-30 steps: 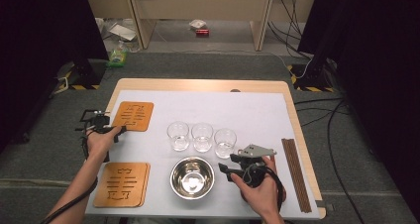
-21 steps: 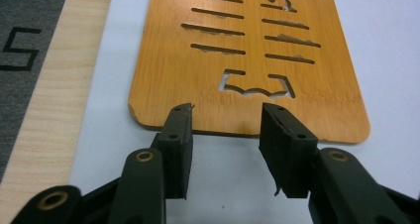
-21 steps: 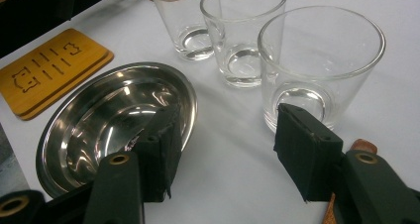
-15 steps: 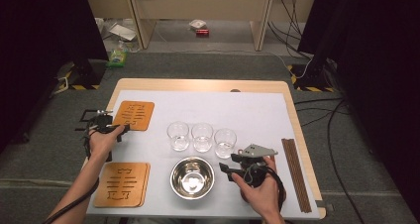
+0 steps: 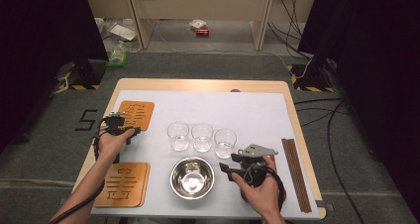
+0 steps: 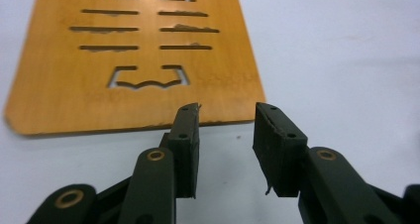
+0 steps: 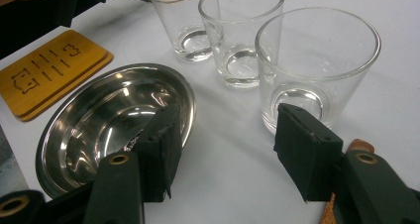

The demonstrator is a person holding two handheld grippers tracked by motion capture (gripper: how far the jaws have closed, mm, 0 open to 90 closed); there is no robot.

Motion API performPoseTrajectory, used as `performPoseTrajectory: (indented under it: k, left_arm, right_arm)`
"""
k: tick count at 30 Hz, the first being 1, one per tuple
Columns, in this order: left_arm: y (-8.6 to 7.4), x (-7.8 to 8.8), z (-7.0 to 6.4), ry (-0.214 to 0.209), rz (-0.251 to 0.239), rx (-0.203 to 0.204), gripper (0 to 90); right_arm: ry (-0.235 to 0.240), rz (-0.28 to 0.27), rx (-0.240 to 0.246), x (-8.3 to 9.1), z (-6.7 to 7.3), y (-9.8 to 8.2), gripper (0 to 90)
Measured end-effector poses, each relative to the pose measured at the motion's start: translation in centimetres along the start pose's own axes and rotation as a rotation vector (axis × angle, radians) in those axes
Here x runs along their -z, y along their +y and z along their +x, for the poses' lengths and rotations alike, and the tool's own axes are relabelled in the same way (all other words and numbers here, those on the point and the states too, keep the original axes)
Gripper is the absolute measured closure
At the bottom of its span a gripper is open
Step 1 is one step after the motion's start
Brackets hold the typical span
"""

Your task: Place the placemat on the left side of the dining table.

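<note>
At the worktop's left edge we bring our left gripper [image 6: 225, 149], jaws spread and just narrowing on nothing, to the near edge of the flat orange wooden cut-out coaster [image 6: 133, 60], which they must next straddle.

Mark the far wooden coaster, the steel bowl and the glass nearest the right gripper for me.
Far wooden coaster [image 6: 133, 50]: left gripper view, on its slotted middle.
Steel bowl [image 5: 192, 190]: high view, on its near inner wall.
Glass nearest the right gripper [image 7: 317, 60]: right gripper view, on its side wall.
</note>
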State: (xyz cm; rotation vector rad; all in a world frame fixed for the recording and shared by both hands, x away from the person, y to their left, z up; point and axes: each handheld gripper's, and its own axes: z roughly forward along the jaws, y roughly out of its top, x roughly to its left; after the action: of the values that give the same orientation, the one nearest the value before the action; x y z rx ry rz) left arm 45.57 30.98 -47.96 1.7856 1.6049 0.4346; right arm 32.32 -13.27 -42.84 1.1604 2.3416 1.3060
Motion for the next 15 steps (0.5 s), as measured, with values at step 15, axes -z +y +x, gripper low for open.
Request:
performPoseTrajectory:
  k: [15]
  left_arm:
    - [0.7,-1.7,-1.1,0.004,0.026,-0.007,63.7]
  right_arm:
    - [0.002,0.009,-0.002,-0.1,0.0,-0.2,44.2]
